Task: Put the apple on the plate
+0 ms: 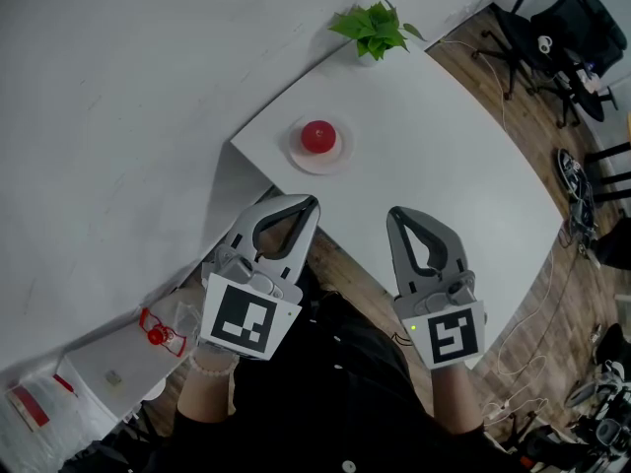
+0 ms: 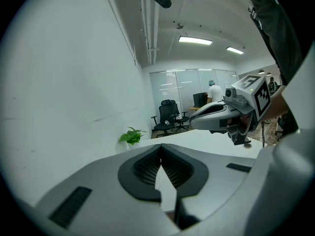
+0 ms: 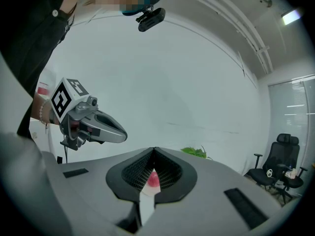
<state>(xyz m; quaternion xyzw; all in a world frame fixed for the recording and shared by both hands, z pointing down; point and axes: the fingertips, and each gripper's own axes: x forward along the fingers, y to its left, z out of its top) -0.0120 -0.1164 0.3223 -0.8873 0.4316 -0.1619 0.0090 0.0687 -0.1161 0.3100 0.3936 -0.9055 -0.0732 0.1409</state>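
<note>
A white table point(image 1: 444, 166) is set against a white wall point(image 1: 118, 116) in an office room and is seen steeply from above. Nearest the camera, on the near side of the plate point(image 1: 296, 159) and apart from it, the left gripper point(image 1: 310, 205) and the right gripper point(image 1: 394, 215) are held side by side over the table's edge, each pointed toward the table. The left gripper's jaws are pressed together at the tips, and nothing is caught between them. The right gripper's jaws are likewise closed tip to tip and empty; it is placed to the right of the plate's line, farther from the plate than the left one. Through the opening behind the right gripper's tips, the red apple point(image 3: 154, 180) is glimpsed well ahead. Farther on, the apple point(image 1: 318, 136) is seated in the middle of the plate, which is laid near the table's corner by the wall. Beyond the plate, a green potted plant point(image 1: 375, 30) is stood at the far end of the table. Farther beyond the plate and to its right, black office chairs point(image 1: 567, 28) are placed on the floor.
</note>
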